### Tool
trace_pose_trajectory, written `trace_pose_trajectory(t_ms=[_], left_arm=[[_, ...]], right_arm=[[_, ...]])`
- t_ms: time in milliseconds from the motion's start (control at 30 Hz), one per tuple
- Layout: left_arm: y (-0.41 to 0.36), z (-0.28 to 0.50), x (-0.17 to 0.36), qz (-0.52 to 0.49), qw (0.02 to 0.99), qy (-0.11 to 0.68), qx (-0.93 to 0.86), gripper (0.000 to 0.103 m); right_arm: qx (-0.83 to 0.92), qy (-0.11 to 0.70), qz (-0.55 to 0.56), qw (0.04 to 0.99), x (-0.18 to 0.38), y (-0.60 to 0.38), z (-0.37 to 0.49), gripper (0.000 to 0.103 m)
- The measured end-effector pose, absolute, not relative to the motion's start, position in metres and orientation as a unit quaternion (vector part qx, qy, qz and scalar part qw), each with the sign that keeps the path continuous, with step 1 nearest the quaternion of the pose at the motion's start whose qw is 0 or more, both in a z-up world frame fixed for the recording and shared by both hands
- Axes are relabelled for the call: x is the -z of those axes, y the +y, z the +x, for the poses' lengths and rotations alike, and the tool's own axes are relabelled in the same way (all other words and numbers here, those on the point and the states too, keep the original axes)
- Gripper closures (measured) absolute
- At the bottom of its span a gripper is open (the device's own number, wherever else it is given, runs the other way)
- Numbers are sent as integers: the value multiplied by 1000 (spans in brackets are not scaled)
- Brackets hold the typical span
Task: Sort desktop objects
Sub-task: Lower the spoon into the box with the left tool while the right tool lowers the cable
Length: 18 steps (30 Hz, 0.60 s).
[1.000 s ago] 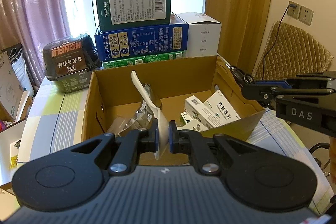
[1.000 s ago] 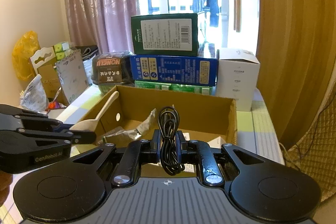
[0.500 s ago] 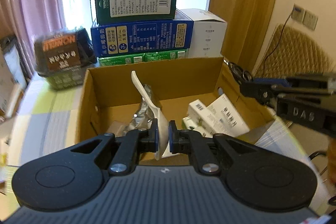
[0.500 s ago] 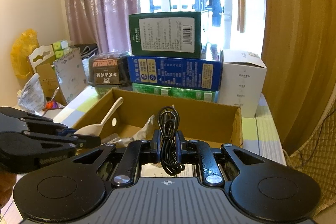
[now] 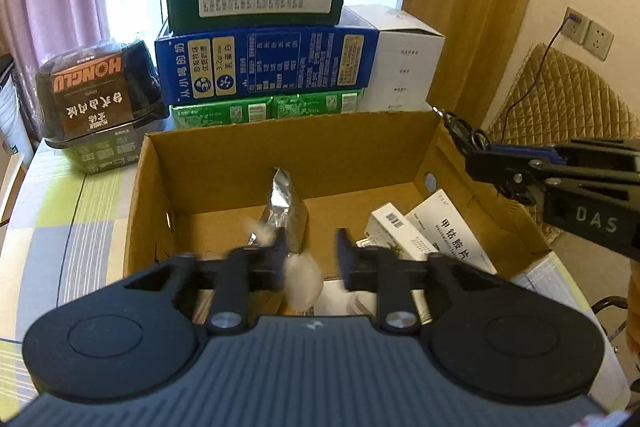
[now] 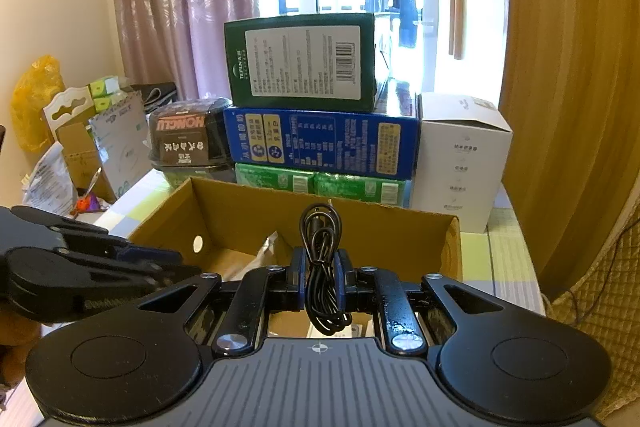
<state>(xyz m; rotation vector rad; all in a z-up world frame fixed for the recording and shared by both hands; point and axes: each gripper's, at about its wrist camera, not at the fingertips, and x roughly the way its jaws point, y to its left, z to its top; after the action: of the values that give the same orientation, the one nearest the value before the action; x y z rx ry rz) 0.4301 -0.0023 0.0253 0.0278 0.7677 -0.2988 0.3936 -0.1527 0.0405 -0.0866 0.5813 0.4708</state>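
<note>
Surface (image 5: 48, 211): checked cloth, carries all items listed.

Cardboard box (image 5: 280, 143): open-topped, centre of the surface, the collecting bin by my reading. Already inside: medicine cartons (image 5: 436, 231) at the right, a foil packet (image 5: 284, 203) upright near the middle.

Stacked packages (image 5: 260, 67): green on blue on green, far side, just behind the cardboard box; white carton (image 5: 404, 67) to their right, black tub (image 5: 100, 95) to their left. Whether these are to be sorted cannot be told.

Left hand-held gripper (image 5: 310, 255): over the near edge of the cardboard box, fingers spread. White spoon (image 5: 302, 283), blurred, sits free between them, apparently dropping into the cardboard box.

Right hand-held gripper (image 6: 320, 279): at the right of the cardboard box, pinching a coiled black cable (image 6: 322, 267), held above the interior, not yet deposited.

Status: several items binned; spoon release under way; cable outstanding.
</note>
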Motion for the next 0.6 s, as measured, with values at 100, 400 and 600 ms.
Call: trace_pose_trajectory(t_ms=[100,400,600], left_arm=[[0,428,-24,11,917,371,144,79],[11,418,-24,8,917,374,137,79],[15,413,-23,7,917,377,132,79]], right_arm=[[-230,286,-41,929,-37,-153,395,92],[-227,296,-37,927,-29,-157,395,92],[-232,299,-34,925,-31,-151,398,92]])
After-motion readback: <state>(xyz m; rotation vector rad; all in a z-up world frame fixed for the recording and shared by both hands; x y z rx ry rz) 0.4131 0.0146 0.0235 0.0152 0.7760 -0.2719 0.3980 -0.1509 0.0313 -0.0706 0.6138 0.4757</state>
